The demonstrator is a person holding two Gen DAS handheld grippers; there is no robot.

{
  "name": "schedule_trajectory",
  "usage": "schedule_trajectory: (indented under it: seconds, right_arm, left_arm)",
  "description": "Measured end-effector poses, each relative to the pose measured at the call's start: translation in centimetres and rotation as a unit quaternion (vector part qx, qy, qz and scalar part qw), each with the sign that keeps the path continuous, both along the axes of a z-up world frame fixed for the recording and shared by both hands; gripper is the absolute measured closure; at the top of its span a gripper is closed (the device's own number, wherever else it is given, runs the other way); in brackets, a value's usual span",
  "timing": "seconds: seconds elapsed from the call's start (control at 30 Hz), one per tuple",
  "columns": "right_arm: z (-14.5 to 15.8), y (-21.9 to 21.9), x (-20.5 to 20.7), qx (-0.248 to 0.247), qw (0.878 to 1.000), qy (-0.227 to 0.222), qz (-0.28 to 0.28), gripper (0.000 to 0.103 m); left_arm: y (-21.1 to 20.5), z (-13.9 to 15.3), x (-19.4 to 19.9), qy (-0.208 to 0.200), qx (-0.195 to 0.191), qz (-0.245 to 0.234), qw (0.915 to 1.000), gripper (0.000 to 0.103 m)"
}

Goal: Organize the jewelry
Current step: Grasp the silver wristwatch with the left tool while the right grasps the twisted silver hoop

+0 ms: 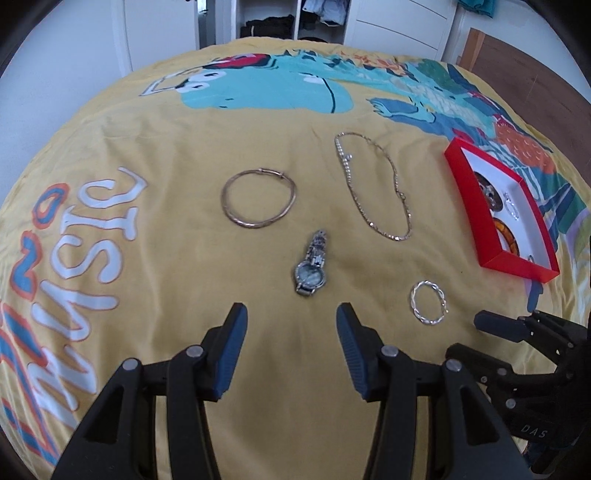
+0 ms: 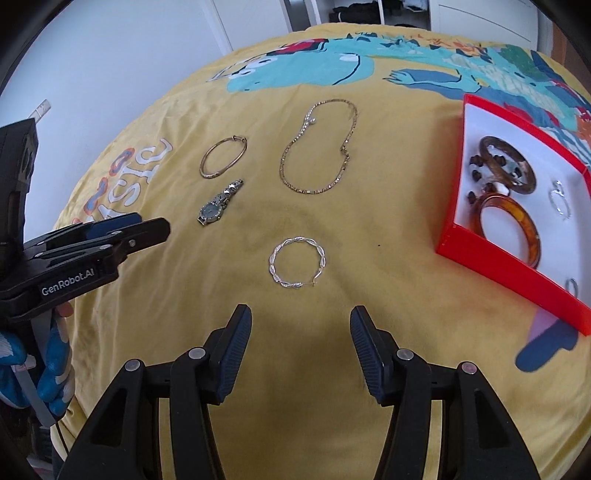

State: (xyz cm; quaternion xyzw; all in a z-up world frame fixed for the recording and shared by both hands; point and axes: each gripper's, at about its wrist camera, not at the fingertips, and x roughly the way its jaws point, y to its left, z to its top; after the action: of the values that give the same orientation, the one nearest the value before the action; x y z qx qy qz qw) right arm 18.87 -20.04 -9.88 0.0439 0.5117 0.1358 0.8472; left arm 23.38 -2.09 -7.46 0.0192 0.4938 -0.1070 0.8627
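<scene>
On a yellow printed bedspread lie a gold bangle [image 1: 258, 198] [image 2: 223, 157], a silver watch [image 1: 312, 269] [image 2: 218, 203], a gold chain necklace [image 1: 373, 184] [image 2: 317, 146] and a twisted silver bracelet [image 1: 428, 302] [image 2: 297, 263]. A red box [image 1: 476, 206] [image 2: 487, 254] at the right holds brown and amber bangles, beads and silver rings. My left gripper [image 1: 291, 321] is open, just short of the watch. My right gripper [image 2: 301, 325] is open, just short of the silver bracelet.
The right gripper shows at the left wrist view's right edge [image 1: 517, 328]; the left gripper shows at the right wrist view's left edge [image 2: 110, 229]. An open wardrobe [image 1: 288, 18] stands beyond the bed. Wooden floor [image 1: 535, 70] lies at the right.
</scene>
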Motion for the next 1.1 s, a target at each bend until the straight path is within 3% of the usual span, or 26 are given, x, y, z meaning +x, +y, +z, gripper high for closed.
schedule_trajectory:
  seconds: [0.43, 0.67, 0.87, 1.1]
  right_arm:
    - [-2.0, 1.4, 3.4, -0.002, 1.0, -0.002, 0.03, 0.049]
    - [-2.3, 1.7, 4.2, 0.003, 1.0, -0.002, 0.03, 0.063]
    - [-2.1, 1.6, 3.9, 0.003, 0.999, -0.006, 0.032, 0.063]
    - [-1.3, 1.5, 2.9, 0.004, 0.999, -0.013, 0.035, 0.063]
  left_arm:
    - [-1.1, -3.2, 3.1, 0.013, 0.01, -0.022, 0.9996, 0.055]
    - [-1.2, -3.5, 3.3, 0.007, 0.009, -0.027, 0.9996, 0.056]
    - [-1.4, -3.2, 3.2, 0.005, 0.008, -0.032, 0.9994, 0.08]
    - [-0.8, -2.6, 2.5, 0.007, -0.004, -0.028, 0.9996, 0.081]
